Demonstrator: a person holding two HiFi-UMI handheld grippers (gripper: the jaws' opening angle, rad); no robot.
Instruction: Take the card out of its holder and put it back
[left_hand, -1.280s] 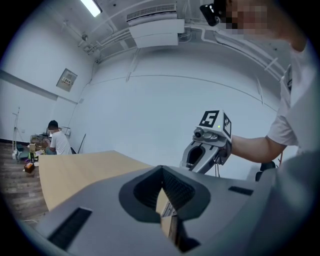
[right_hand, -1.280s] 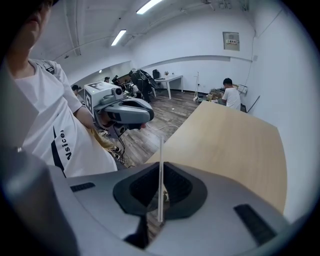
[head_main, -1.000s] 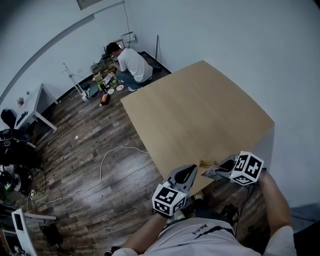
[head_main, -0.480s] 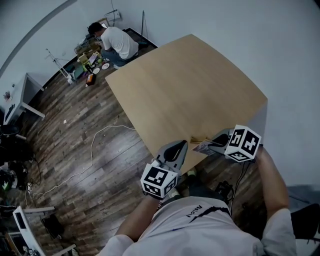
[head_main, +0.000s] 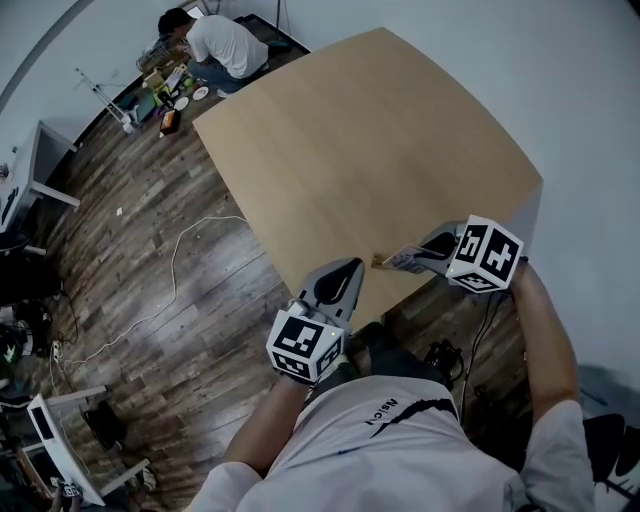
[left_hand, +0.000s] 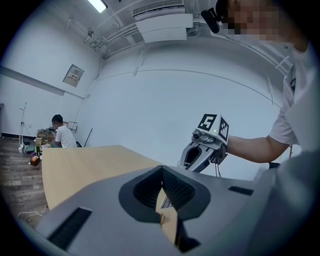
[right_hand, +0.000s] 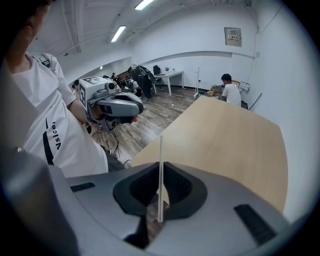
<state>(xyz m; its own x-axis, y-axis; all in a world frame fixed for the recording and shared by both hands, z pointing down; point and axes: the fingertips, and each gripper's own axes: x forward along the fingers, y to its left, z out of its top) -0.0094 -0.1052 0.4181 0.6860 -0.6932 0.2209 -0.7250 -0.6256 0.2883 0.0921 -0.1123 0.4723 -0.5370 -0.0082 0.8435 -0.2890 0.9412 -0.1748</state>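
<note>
A thin white card (head_main: 402, 262) is pinched in my right gripper (head_main: 420, 256), which is shut on it; in the right gripper view the card (right_hand: 160, 170) stands edge-on between the pads. A small wooden card holder (head_main: 378, 261) sits at the near corner of the tan table (head_main: 370, 150). My left gripper (head_main: 352, 266) reaches it from the left. In the left gripper view a tan wooden piece (left_hand: 166, 212) is clamped between the shut jaws. The card's free corner is close to the holder; whether they touch I cannot tell.
A person (head_main: 215, 42) crouches on the wood floor beyond the table's far left corner, among small items. A white cable (head_main: 180, 270) trails across the floor to the left. A white desk (head_main: 30, 180) stands at the far left. A wall runs along the table's right side.
The head view has shifted, so table and grippers sit higher in the frame. Both grippers keep their places at the near corner, and the right one still holds the card.
</note>
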